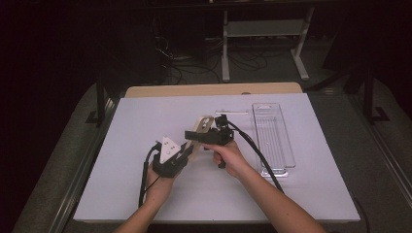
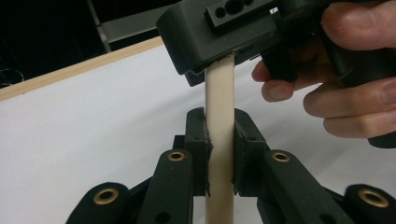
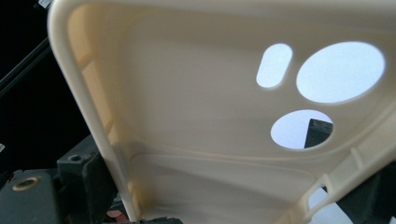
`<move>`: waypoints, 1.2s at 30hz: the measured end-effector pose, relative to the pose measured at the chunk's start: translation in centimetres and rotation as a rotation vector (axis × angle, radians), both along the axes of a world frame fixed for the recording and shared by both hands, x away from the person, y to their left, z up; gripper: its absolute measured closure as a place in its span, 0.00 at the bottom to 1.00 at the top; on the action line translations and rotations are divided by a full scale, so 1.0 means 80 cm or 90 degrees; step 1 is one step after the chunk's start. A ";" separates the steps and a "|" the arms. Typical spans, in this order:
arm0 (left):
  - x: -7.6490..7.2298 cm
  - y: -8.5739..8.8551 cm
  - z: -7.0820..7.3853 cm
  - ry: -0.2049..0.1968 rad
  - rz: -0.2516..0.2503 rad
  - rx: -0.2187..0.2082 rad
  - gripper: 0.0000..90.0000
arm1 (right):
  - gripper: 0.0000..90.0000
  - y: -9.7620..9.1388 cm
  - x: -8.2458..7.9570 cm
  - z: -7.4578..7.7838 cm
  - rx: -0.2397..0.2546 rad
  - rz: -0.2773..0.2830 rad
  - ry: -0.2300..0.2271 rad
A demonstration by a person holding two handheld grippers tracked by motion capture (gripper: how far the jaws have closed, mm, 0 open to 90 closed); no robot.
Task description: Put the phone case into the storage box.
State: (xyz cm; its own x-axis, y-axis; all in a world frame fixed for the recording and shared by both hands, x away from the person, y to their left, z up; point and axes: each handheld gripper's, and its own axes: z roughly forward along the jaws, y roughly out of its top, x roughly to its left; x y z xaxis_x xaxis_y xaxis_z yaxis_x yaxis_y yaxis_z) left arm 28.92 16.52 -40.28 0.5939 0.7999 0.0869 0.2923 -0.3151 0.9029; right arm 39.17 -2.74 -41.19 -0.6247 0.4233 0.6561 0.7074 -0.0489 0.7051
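White tabletop (image 1: pixel 145 126) spans the centre of the high view, with a wood strip along its far edge, dark floor on both sides, and cables and a grey frame in the dim background. Open white surface lies to the left of the hands and in front of them toward the near edge. On the right side a clear plastic tray (image 1: pixel 273 138) lies with its long axis running near-to-far, just beside the right forearm and near the table's right edge; the bare margin there is narrower.

Work piece: cream phone case (image 1: pixel 200 130), held off the table near mid-table between the two grippers. Its long axis runs from the left gripper (image 1: pixel 180 154) up and away toward the right gripper (image 1: pixel 194 136), tilted. In the right gripper view the hollow inner face is turned to the camera, camera cut-outs toward the upper right (white table shows through them).

Left gripper: jaws narrow, clamped on the case's thin edge; in the left gripper view the pads press it from both sides and the case stands edge-on, vertical in that view. Right gripper: it sits over the far end of the case, hand wrapped around its grip; jaw pads lie at either side of the case, but I cannot tell whether they press it.
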 end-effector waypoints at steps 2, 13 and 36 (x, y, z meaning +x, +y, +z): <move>0.001 0.000 0.000 0.001 -0.002 0.000 0.87 | 0.10 0.000 0.000 0.000 -0.001 -0.001 0.000; 0.003 0.005 0.003 0.007 -0.007 -0.011 0.71 | 0.10 -0.003 0.001 0.001 -0.010 -0.008 0.000; 0.022 0.049 0.008 0.138 -0.127 -0.005 0.40 | 0.10 -0.013 0.006 0.001 -0.045 -0.014 -0.014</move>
